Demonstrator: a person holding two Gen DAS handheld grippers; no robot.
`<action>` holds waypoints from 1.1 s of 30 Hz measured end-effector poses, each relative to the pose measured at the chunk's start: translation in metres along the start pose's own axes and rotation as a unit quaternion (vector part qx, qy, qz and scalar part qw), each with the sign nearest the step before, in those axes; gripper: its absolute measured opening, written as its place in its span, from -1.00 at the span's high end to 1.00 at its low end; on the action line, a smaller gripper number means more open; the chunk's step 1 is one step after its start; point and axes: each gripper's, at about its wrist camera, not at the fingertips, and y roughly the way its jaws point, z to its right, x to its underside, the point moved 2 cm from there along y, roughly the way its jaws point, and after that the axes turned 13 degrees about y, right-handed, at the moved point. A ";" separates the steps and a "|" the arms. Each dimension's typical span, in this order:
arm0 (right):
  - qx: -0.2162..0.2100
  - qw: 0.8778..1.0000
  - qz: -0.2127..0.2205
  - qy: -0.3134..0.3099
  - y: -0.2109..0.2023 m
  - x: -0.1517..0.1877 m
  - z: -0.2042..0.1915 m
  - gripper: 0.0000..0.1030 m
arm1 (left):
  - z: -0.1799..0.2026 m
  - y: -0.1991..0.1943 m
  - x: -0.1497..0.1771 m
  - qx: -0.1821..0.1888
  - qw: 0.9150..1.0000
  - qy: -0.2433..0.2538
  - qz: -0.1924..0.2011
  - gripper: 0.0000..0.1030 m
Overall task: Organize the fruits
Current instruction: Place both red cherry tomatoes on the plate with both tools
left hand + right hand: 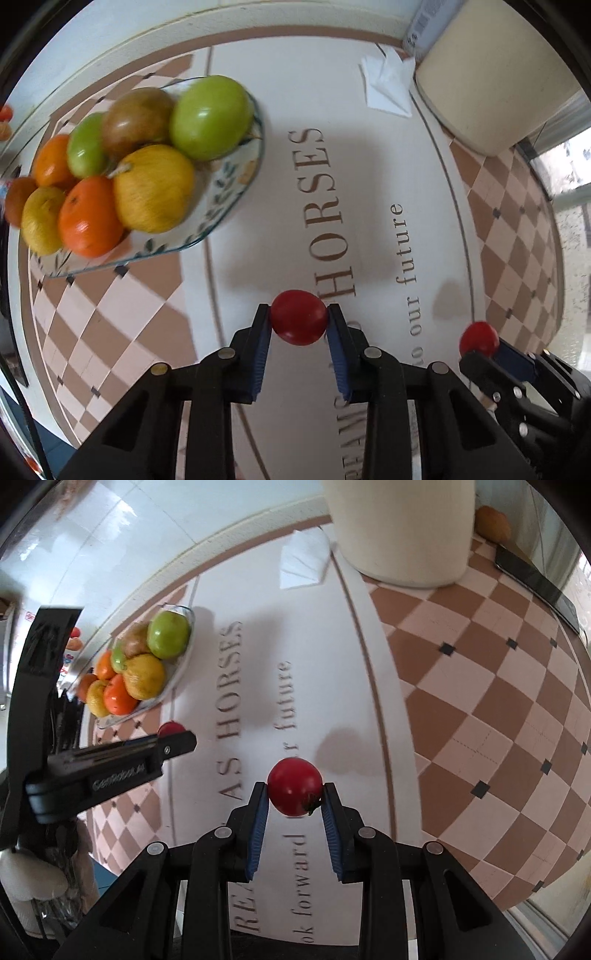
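item 1: left gripper, clamped on a red tomato, blue pads touching both sides; held above the surface, over printed lettering "horses". same gripper seen side-on in right wrist view, red fruit peeking past its tip.

item 2: right gripper, clamped on a second red tomato, green stem end facing lower right, near the right pad. in left wrist view this gripper sits at lower right w/ its tomato at the tip. both tomatoes off the surface, shadows under them.

item 3: plate, floral rim, left-centre of surface, well apart from both grippers. contents, piled & touching: lg green fruit at far end; brownish-green fruit beside it; smaller green fruit; lg yellow fruit w/ stem in front; orange mandarin nearest edge; second mandarin behind; small yellow fruit at left. one more reddish-orange fruit at far left, prob. on the plate's edge, view too blurred to tell.

item 4: surface cover, white centre panel w/ brown text, tan/pink checker border.

item 5: cream container, upright, far end of surface. folded white paper napkin just beside it, flat on surface.

item 6: dark flat object, far right edge, phone-like. orange round item behind container, on the checker border.
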 end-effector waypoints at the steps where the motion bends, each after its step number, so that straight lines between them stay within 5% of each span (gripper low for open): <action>1: -0.004 1.000 0.001 -0.002 -0.002 0.000 -0.004 0.38 | -0.002 -0.005 0.003 0.003 1.000 -0.005 0.003 0.47; 9: -0.061 0.997 -0.007 -0.039 -0.002 0.000 -0.065 0.39 | -0.066 -0.063 0.032 0.050 0.993 -0.100 0.044 0.47; 16: -0.100 0.993 -0.016 -0.061 0.016 -0.002 -0.129 0.39 | -0.149 -0.092 0.047 0.069 0.973 -0.204 0.078 0.47; 27: -0.077 0.994 -0.040 -0.069 0.074 -0.046 -0.168 0.39 | -0.230 -0.043 0.042 0.172 0.927 -0.329 0.054 0.47; 33: -0.047 0.993 -0.045 -0.097 0.093 -0.056 -0.179 0.39 | -0.229 -0.021 0.028 0.176 0.929 -0.324 0.028 0.46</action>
